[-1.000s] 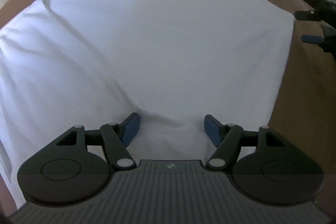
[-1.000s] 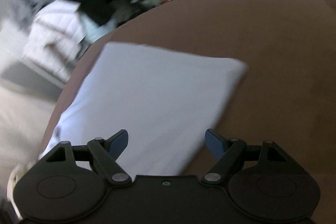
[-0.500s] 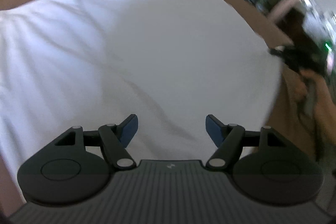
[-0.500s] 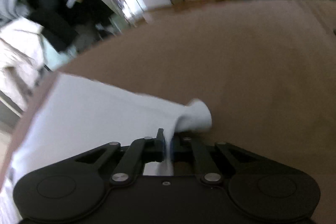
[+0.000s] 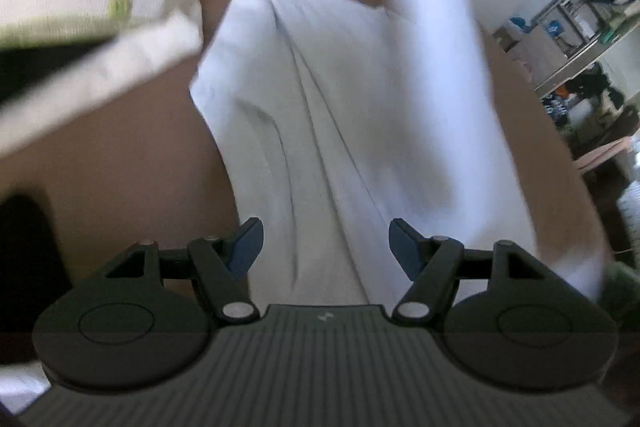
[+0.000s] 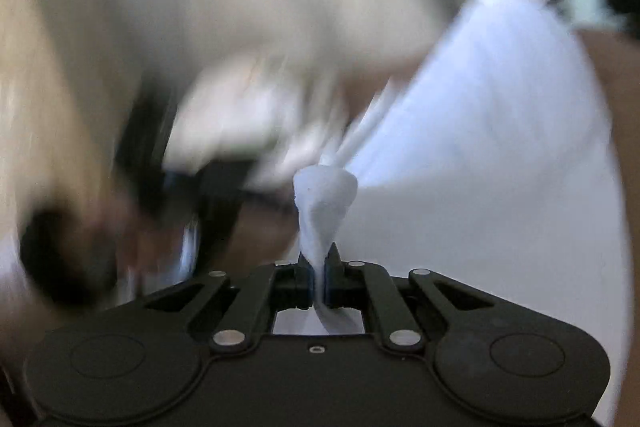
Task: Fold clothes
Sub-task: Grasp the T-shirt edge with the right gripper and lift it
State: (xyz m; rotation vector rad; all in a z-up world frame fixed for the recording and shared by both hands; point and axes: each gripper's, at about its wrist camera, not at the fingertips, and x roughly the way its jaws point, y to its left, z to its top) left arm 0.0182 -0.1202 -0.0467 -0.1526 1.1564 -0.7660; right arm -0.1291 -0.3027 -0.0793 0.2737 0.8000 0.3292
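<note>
A white garment (image 5: 360, 115) is lifted off the brown table (image 5: 120, 155), stretched and creased lengthwise in the left wrist view. My left gripper (image 5: 326, 247) stands open, its blue-tipped fingers on either side of the cloth's lower part, not pinching it. In the right wrist view my right gripper (image 6: 318, 267) is shut on a bunched corner of the white garment (image 6: 480, 115), which fans out to the upper right. The rest of that view is heavily blurred.
A person's white sleeve (image 5: 80, 7) with a green mark reaches in at the upper left of the left wrist view. Shelving and room clutter (image 5: 580, 7) lie beyond the table on the right. A blurred dark shape (image 6: 180, 187) sits left of the right gripper.
The right gripper, shut on the garment's corner, has lifted and pulled it up off the table. The cloth, flat before, now hangs stretched. The left gripper stays open.
</note>
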